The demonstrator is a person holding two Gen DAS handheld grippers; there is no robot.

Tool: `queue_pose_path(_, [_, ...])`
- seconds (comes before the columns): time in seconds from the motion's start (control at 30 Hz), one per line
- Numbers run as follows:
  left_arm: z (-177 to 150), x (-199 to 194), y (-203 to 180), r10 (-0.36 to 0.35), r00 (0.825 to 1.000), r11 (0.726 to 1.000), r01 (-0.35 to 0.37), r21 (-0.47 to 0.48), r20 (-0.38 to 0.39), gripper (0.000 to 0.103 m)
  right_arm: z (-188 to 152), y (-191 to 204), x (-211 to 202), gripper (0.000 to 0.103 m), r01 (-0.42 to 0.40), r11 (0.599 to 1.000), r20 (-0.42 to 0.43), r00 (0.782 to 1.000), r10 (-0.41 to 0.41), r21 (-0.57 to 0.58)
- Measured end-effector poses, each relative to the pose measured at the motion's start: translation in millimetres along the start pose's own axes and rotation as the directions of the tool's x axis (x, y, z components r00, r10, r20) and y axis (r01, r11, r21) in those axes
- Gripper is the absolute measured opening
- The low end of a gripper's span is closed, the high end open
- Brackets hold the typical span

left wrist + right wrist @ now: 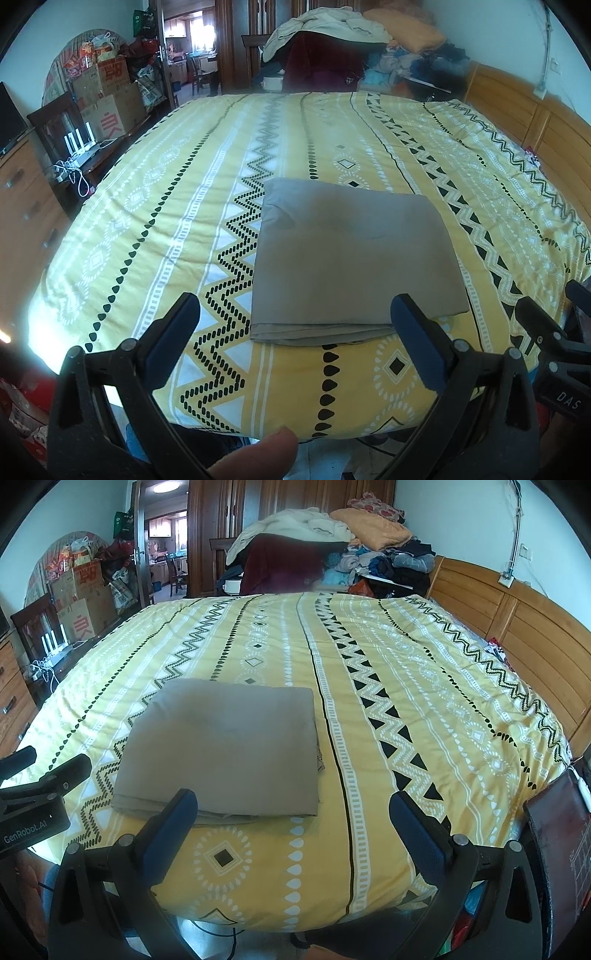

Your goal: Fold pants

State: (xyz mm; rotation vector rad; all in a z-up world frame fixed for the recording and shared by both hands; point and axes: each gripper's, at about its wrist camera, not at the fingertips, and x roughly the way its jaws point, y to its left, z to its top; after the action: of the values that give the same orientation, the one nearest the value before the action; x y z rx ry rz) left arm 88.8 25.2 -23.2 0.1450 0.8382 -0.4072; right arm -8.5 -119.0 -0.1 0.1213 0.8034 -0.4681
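Grey-brown pants (pixel 351 258) lie folded into a flat rectangle on the yellow patterned bedspread (pixel 155 229), near the bed's front edge. My left gripper (pixel 295 314) is open, hovering just in front of the fold's near edge with nothing between its blue pads. In the right wrist view the same folded pants (pixel 225 746) lie to the left of centre. My right gripper (pixel 293 812) is open and empty, its left finger (pixel 173 823) over the pants' near edge. The other gripper shows at each view's side.
A wooden headboard (pixel 517 627) runs along the right. Piled clothes and blankets (pixel 332 546) sit at the far end. Cardboard boxes (pixel 110 92) and a dresser (pixel 22 206) stand left of the bed. A thumb (pixel 258 458) shows at the bottom.
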Motion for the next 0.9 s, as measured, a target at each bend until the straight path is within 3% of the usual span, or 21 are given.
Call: queue_pose_path(0.9, [2.2, 6.8, -2.8, -0.012, 1.000, 1.000, 0.012, 0.010, -0.018, 0.103, -4.0, -1.5, 12.4, 0.103, -0.012, 0.999, -0.045, 0.999, 0.014, 0.033])
